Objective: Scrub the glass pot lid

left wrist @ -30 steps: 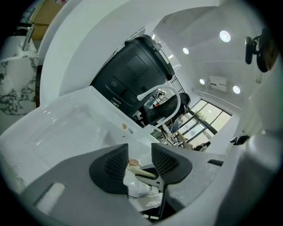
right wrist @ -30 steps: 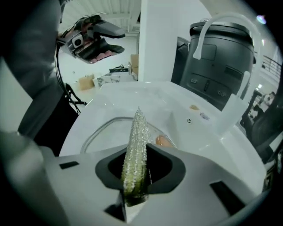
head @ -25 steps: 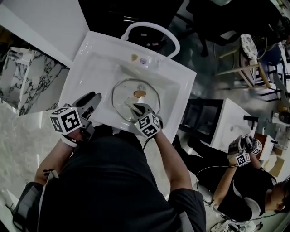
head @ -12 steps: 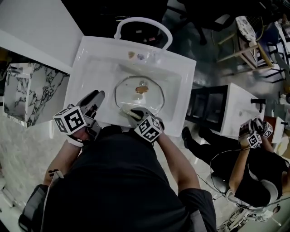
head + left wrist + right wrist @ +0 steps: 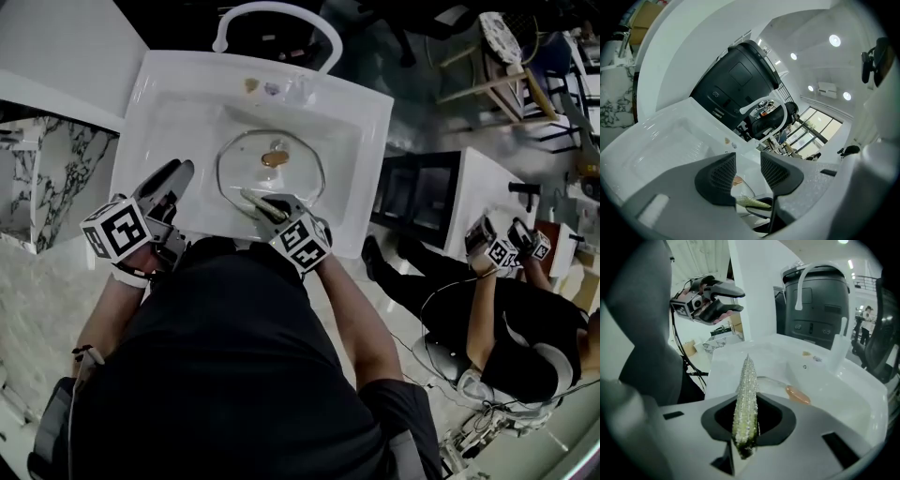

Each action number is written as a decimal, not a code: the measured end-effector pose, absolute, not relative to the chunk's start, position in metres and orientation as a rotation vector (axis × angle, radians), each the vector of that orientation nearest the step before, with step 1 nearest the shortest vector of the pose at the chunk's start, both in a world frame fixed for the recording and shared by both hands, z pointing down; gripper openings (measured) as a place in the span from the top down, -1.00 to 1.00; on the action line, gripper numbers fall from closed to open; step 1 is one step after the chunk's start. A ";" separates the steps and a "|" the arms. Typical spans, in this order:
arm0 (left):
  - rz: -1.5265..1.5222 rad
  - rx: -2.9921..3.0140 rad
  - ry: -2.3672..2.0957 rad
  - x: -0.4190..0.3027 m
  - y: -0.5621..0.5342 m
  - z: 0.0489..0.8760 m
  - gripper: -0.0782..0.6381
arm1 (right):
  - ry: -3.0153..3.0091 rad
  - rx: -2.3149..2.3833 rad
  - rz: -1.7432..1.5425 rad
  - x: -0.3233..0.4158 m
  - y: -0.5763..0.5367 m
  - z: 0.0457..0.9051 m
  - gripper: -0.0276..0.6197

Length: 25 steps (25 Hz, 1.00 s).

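The glass pot lid (image 5: 246,164) lies flat in the white sink (image 5: 366,141), its brown knob (image 5: 275,157) up. My right gripper (image 5: 267,208) is shut on a glittery silver-green scouring pad (image 5: 253,202), which rests at the lid's near rim. In the right gripper view the pad (image 5: 745,399) stands edge-on between the jaws of the right gripper (image 5: 746,416), with the lid's rim (image 5: 774,381) and knob (image 5: 799,395) beyond. My left gripper (image 5: 167,190) hovers over the sink's left rim, open and empty. Through the left gripper (image 5: 747,171) I see the lid (image 5: 745,188) and pad (image 5: 752,202).
A white arched faucet (image 5: 272,23) stands at the sink's far edge. A marble-patterned counter (image 5: 47,178) lies to the left. Another person with grippers (image 5: 502,248) sits at the right beside a second white unit (image 5: 469,206).
The right gripper has drawn the pad back across the lid toward its near rim. The left gripper stays over the sink's left rim. The head view has shifted.
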<state>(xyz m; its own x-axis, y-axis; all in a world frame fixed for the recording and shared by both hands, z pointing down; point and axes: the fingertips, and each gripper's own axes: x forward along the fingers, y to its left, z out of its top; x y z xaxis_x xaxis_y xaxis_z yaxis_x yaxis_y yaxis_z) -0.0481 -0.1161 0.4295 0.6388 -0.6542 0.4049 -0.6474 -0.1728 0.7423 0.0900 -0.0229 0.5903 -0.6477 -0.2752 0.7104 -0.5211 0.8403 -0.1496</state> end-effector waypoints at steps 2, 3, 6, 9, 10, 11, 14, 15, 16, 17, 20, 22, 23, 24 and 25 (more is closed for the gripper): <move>-0.024 1.872 -1.052 -0.053 -0.121 0.426 0.32 | -2.264 0.657 0.452 0.112 -0.042 0.593 0.71; -0.033 1.870 -1.062 -0.055 -0.122 0.425 0.31 | -2.235 0.700 0.466 0.125 -0.050 0.598 0.71; -0.044 1.833 -1.087 -0.063 -0.117 0.434 0.31 | -2.106 0.846 0.491 0.172 -0.065 0.619 0.71; -0.044 1.802 -1.100 -0.068 -0.113 0.440 0.31 | -2.007 0.960 0.519 0.196 -0.074 0.632 0.71; -0.047 1.797 -1.103 -0.068 -0.113 0.440 0.32 | -2.003 0.983 0.542 0.194 -0.074 0.633 0.71; -0.051 1.795 -1.104 -0.068 -0.113 0.440 0.32 | -2.011 0.997 0.564 0.189 -0.073 0.633 0.71; -0.060 1.798 -1.101 -0.065 -0.113 0.437 0.31 | -2.063 0.962 0.561 0.163 -0.065 0.627 0.71; -0.060 1.800 -1.101 -0.064 -0.113 0.436 0.31 | -2.084 0.934 0.549 0.153 -0.062 0.624 0.71; -0.059 1.804 -1.100 -0.063 -0.113 0.436 0.31 | -2.105 0.906 0.543 0.143 -0.059 0.620 0.71; -0.058 1.808 -1.100 -0.062 -0.114 0.435 0.32 | -2.125 0.880 0.543 0.133 -0.057 0.617 0.71; -0.047 1.817 -1.089 -0.057 -0.116 0.435 0.31 | -2.168 0.823 0.570 0.110 -0.049 0.609 0.71; -0.044 1.820 -1.078 -0.052 -0.115 0.436 0.32 | -2.190 0.798 0.611 0.101 -0.044 0.605 0.71; -0.043 1.823 -1.072 -0.049 -0.114 0.436 0.31 | -2.207 0.788 0.648 0.097 -0.041 0.602 0.71; -0.041 1.827 -1.067 -0.047 -0.113 0.436 0.31 | -2.227 0.779 0.699 0.093 -0.039 0.600 0.71; -0.040 1.829 -1.063 -0.045 -0.112 0.437 0.32 | -2.248 0.773 0.759 0.090 -0.037 0.597 0.71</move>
